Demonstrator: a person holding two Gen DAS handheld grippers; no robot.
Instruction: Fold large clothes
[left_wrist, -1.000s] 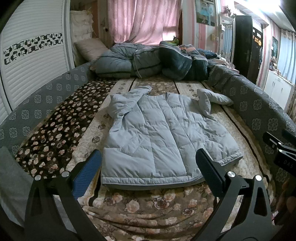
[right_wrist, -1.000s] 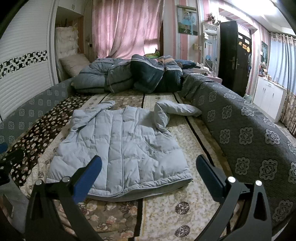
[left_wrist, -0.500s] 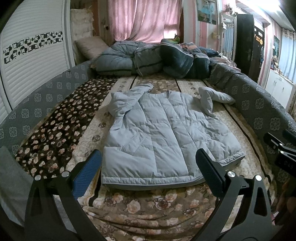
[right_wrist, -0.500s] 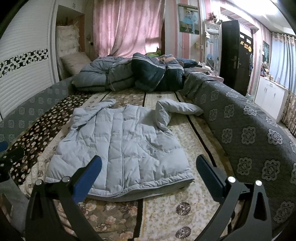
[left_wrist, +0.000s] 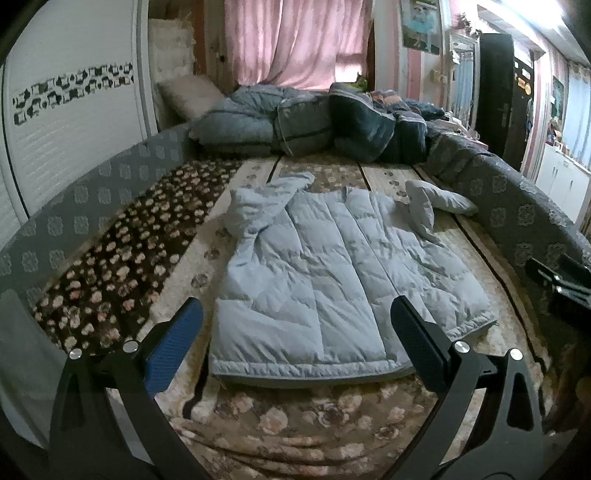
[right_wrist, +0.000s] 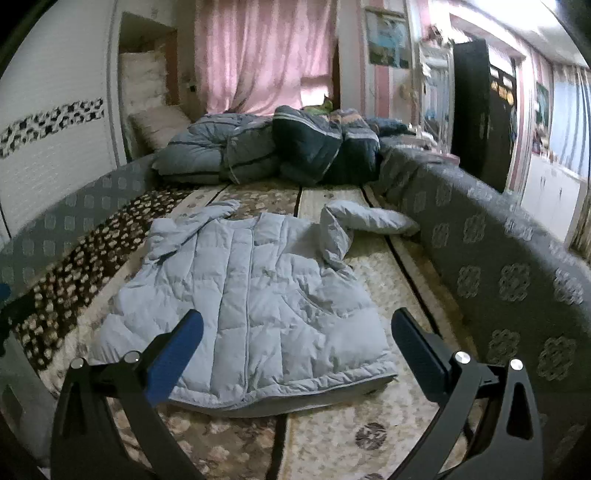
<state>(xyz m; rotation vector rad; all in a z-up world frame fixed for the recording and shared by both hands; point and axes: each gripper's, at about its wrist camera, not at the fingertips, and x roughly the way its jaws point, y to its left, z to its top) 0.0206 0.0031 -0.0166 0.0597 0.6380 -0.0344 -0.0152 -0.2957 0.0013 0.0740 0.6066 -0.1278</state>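
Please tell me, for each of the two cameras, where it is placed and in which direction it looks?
Left wrist: on the left gripper, open, facing along the bed at the pale blue jacket; the right gripper's tip shows at right.
Right wrist: on the right gripper, open, viewing the jacket from further right.
Shared: jacket, folded quilts, pink curtain.

No legible text, labels or numbers; stickers on dark door (left_wrist: 524, 79) too blurred.

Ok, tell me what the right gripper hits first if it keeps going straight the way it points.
Most likely the pale blue puffer jacket: the right gripper is open, and the jacket's near hem lies between its fingers. Nothing shows in between, but depth is hard to judge, so it might pass just above the jacket.
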